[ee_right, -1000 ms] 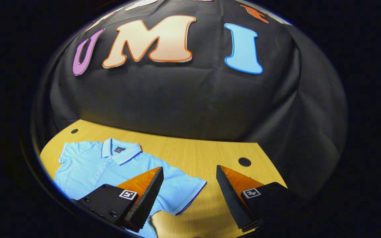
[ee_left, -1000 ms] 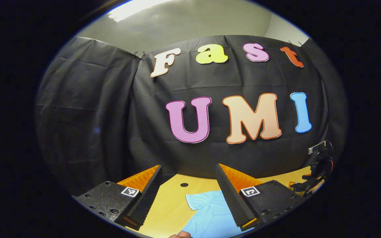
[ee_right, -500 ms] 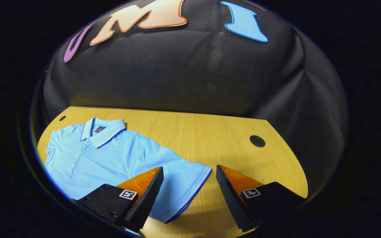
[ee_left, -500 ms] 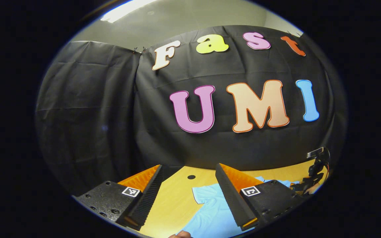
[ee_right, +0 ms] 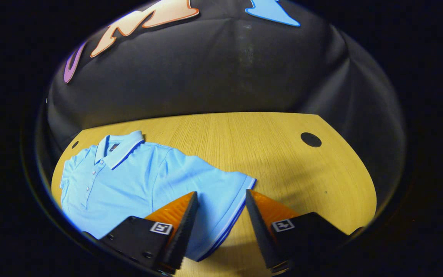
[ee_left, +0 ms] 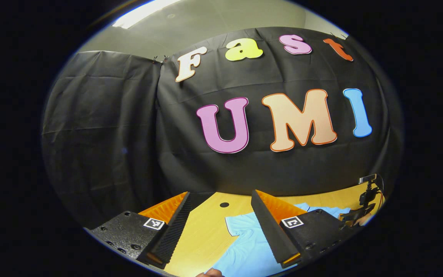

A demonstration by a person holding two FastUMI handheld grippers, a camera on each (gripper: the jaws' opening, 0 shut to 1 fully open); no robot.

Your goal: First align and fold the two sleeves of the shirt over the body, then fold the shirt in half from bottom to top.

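The shirt (ee_right: 129,181) is lying flat on the table (ee_right: 275,154), collar toward the back wall, sleeves spread out, nothing folded so far. Right gripper (ee_right: 219,227) has its fingers apart, straddling the cuff edge of one sleeve (ee_right: 221,192), not pinching it. Left gripper (ee_left: 219,227) is wide open too, up off the table with the other sleeve (ee_left: 240,227) between its fingers.

Both hand-held grippers, left (ee_left: 219,227) and right (ee_right: 219,227), jaws apart.
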